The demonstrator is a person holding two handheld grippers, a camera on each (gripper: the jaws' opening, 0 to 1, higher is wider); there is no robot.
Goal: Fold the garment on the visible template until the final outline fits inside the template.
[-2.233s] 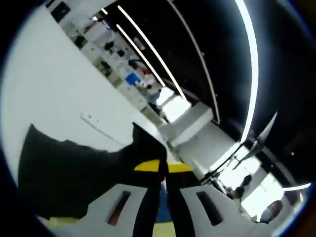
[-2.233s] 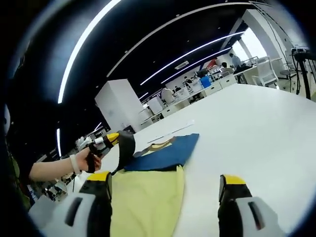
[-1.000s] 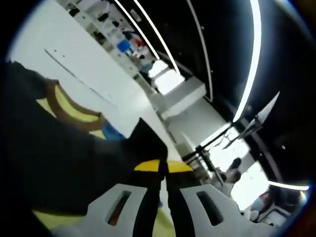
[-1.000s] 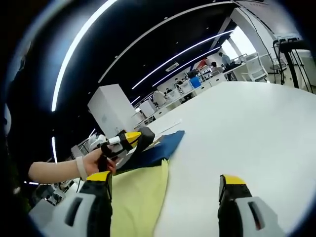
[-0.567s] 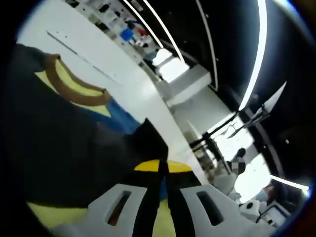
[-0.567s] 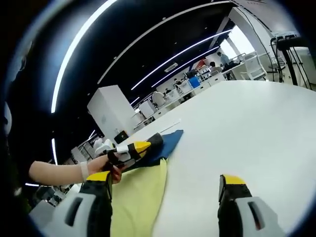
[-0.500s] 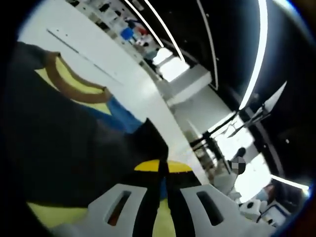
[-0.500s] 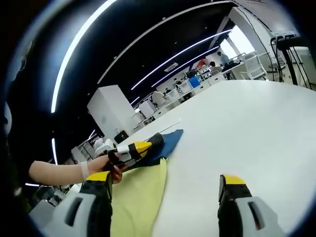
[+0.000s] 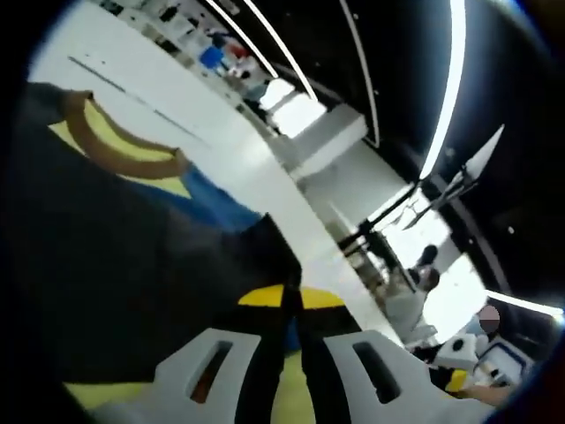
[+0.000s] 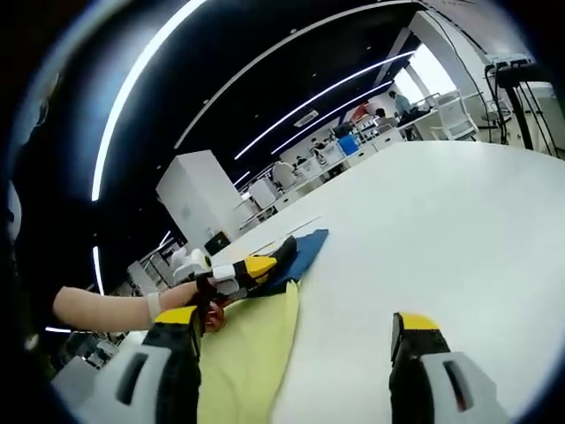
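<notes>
Garment cloth (image 9: 115, 291), dark navy in the left gripper view, is pinched between the closed, yellow-tipped jaws of the left gripper (image 9: 291, 305). A fold of it is bunched up just above the jaw tips. Beyond the dark cloth, a brown collar band (image 9: 106, 150) around a pale yellow patch and a strip of brighter blue (image 9: 221, 208) are seen, all lying on the white table (image 9: 203, 132). Yellow-green material (image 9: 291, 397) is visible low between the jaws. Desks and seated people are blurred in the background.

In the right gripper view, the right gripper (image 10: 296, 340) is held released, its jaws spread wide apart with nothing between them. The yellow-green template (image 10: 252, 353) is spread on the table (image 10: 441, 230), running up from the left jaw. At its far end the blue garment (image 10: 305, 247) lies, and there the left gripper (image 10: 252, 267) is lowered against it, held by a person's hand (image 10: 199, 296) with a wristband.
</notes>
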